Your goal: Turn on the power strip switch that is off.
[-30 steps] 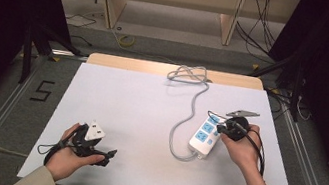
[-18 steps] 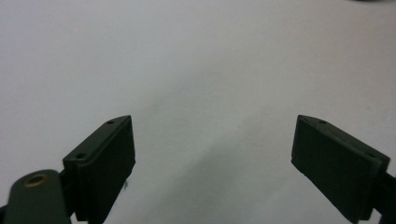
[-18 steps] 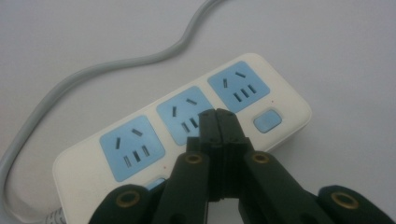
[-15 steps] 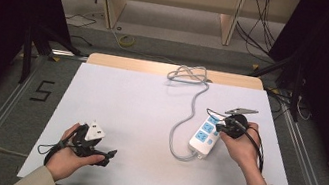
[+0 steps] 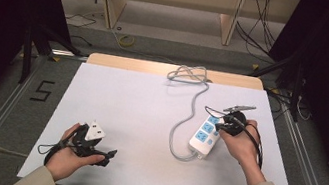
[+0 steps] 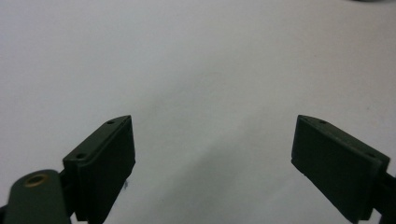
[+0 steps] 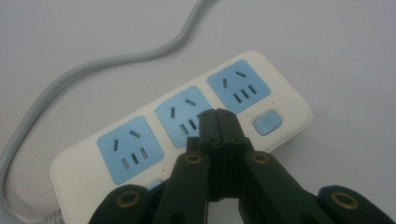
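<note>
White power strip (image 5: pixel 205 135) lies right of centre on the worktop (image 5: pixel 139 108); right gripper (image 7: pixel 218 116), jaws closed and empty, hovers above its middle socket and should press squarely, while left gripper (image 6: pixel 212 154), jaws wide and empty, waits.

Left hand (image 5: pixel 72 154) lies low at the near left corner of the table (image 5: pixel 141 99), its forearm entering from the near edge. The left gripper (image 5: pixel 102 156) lies roughly level, jaws standing wide apart with nothing between them. Right hand (image 5: pixel 240 144) sits by the right edge, forearm angled inward. Right gripper (image 7: pixel 218 120) tilts downward, jaws pressed together.
</note>
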Motion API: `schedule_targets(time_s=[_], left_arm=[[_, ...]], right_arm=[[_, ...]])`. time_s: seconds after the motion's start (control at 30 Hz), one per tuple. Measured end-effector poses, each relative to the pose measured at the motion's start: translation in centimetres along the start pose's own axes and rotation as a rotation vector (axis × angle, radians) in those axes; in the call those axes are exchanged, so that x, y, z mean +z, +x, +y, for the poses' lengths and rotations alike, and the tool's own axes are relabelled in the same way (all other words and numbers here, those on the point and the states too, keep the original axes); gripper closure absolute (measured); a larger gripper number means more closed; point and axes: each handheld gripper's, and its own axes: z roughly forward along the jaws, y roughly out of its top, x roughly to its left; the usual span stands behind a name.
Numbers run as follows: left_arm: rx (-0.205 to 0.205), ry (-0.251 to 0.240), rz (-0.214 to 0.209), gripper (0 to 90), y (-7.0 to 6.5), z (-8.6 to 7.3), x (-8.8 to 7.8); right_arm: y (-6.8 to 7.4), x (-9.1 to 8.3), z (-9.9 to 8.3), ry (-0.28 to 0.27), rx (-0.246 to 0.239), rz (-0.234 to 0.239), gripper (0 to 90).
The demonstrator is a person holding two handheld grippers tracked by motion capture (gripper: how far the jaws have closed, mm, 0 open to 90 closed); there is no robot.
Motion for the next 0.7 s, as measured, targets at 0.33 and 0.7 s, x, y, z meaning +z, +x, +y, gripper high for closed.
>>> schedule_targets(time_s=[0.33, 0.7], left_arm=[[0.005, 0.005, -0.003, 13.2, 0.01, 0.02, -0.01], [0.001, 0.001, -0.002, 13.2, -0.01, 0.01, 0.02]], right_arm=[[0.04, 0.44, 0.20, 0.059, -0.016, -0.002, 90.0], [-0.01, 0.62, 0.70, 0.099, -0.025, 0.000, 90.0]])
